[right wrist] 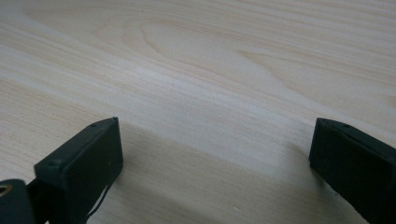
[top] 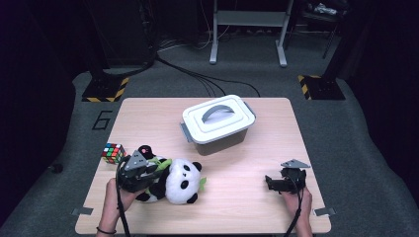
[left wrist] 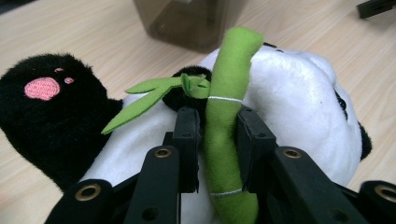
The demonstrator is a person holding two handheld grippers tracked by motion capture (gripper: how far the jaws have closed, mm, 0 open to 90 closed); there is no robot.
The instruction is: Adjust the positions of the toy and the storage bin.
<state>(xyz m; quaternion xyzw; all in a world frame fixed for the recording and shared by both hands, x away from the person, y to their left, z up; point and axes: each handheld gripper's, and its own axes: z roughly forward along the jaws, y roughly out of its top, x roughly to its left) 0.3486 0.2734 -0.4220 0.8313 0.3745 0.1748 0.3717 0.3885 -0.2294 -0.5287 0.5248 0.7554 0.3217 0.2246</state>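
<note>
- The plush panda [top: 180, 181] lay at the table's [top: 247, 207] front left, near a lidded box [top: 217, 123].
- The left gripper [left wrist: 218, 135] pinched the panda's green bamboo stalk [left wrist: 226, 116].
- The right gripper [right wrist: 215, 158] hovered with jaws spread wide over bare wood.

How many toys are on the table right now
2. A plush panda lies at the near left, its green bamboo stick between the left tool's jaws. A colour cube sits near the left edge. The lidded box might hide more.

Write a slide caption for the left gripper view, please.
Left tool pinching the green bamboo stalk on a plush panda.
</note>
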